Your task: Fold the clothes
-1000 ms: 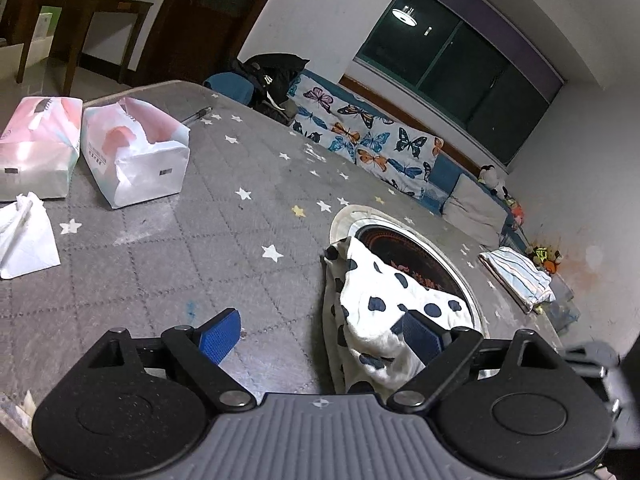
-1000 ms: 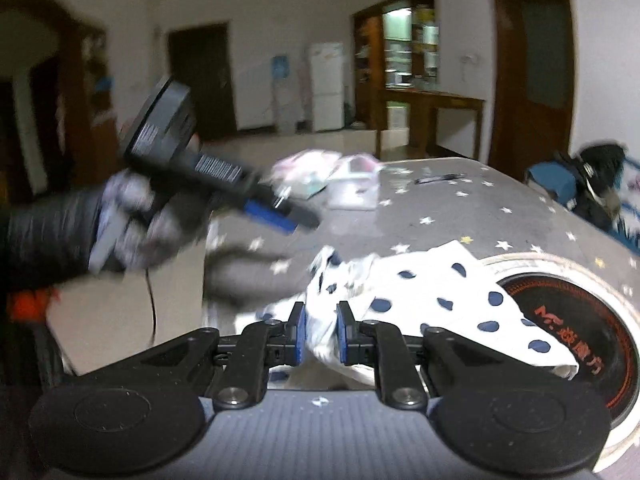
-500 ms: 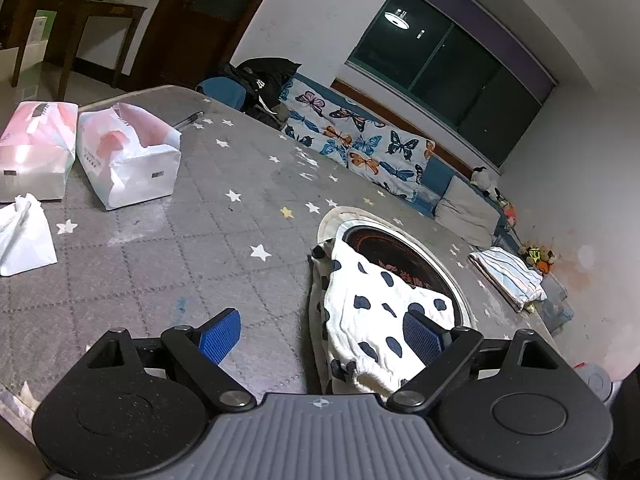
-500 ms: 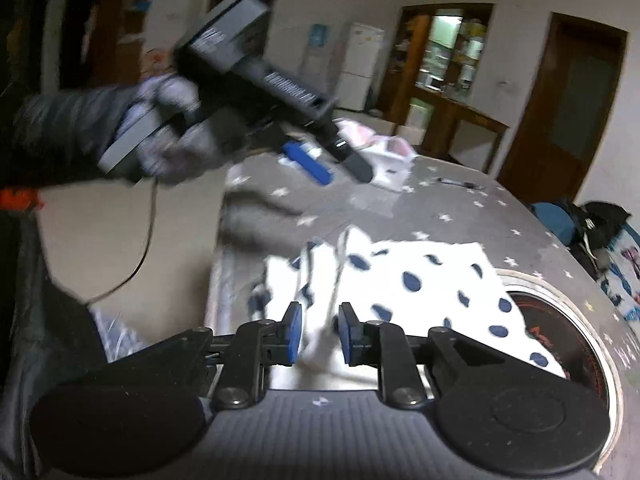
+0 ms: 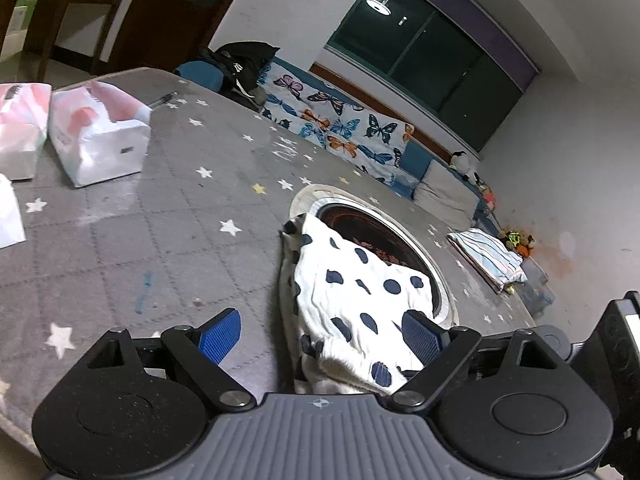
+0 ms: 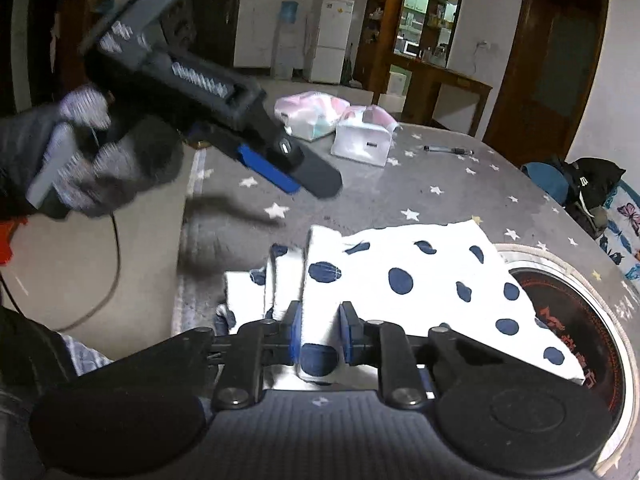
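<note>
Right wrist view: right gripper [image 6: 319, 332] is nipped onto a bunched edge of the cloth [image 6: 416, 268], blue pads pressing the fabric from both sides w/ a small gap filled by folds. Rest of the cloth runs fwd and to the right of the fingers, long axis slanting that way, far corner draped over the round inset [image 6: 576, 312] in the table [image 6: 400, 184]. A few pleats sit just left of the pinch.

Left gripper [image 6: 296, 176] hangs above the table, ahead-left of the right fingers, well apart from the cloth, blurred. In left wrist view its fingers [image 5: 220, 336] are spread wide, nothing between them; cloth [image 5: 356, 292] lies ahead, mostly toward the right finger, which looks to overlap its near hem – touching or just above, can't tell.

Judgement: right is the nearer one and already has the fabric; next fold prob. turns on the left coming down onto the free near edge, closer to its right finger.

Hard to read: underside layers at the pinch are hidden by the right gripper body; how many layers it holds – unclear. Cloth type (shirt? towel?) not discernible.
</note>
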A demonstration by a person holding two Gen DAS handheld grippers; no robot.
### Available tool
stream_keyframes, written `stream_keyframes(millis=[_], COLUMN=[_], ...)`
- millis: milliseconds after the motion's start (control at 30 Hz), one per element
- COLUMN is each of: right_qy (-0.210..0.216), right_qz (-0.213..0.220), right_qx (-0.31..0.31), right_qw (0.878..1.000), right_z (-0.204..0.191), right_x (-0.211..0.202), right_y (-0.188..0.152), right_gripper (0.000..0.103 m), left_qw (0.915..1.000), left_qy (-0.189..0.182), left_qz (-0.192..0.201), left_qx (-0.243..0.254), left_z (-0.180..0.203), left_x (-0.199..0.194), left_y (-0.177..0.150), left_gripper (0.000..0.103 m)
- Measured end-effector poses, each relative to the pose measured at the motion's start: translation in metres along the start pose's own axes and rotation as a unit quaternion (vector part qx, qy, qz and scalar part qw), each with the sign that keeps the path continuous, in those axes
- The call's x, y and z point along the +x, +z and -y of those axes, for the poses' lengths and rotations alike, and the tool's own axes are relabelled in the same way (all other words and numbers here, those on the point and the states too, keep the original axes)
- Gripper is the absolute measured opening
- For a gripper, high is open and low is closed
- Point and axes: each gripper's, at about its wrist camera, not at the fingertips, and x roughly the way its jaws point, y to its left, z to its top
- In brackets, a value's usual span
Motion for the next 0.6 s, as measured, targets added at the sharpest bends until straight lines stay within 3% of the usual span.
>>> stream_keyframes(millis=[100,267,433,600], right_qy=[0.016,0.025,0.0,-0.011], right_qz=[0.014,-0.009,0.003,-0.005], right_qx=[0.009,-0.012,-0.073,-0.115], right_qw=[1.0,1.0,0.997,0.993], right_z=[0.002,-0.004,-0.021,-0.034], right_x=[-0.014,-0.012,-0.015,0.0], right_y=[0.001,-0.007,-0.001,0.004], right_gripper=[0.018,0.019,0.038,0.037], left_qw=[1.0,1.0,0.9999,0.9999], left_qy=[-0.002,0.005,0.012,0.01], left_qz=[0.004,0.002,-0.001,0.0], left_qx=[0.0,-0.002,-0.005,-0.009], left_z=[0.001,-0.001,-0.004,-0.005], left_x=[-0.001,-0.001,-0.001,-0.001], left_y=[0.001,0.001,0.001,0.0], left_gripper=[0.089,0.09,0.09,0.09])
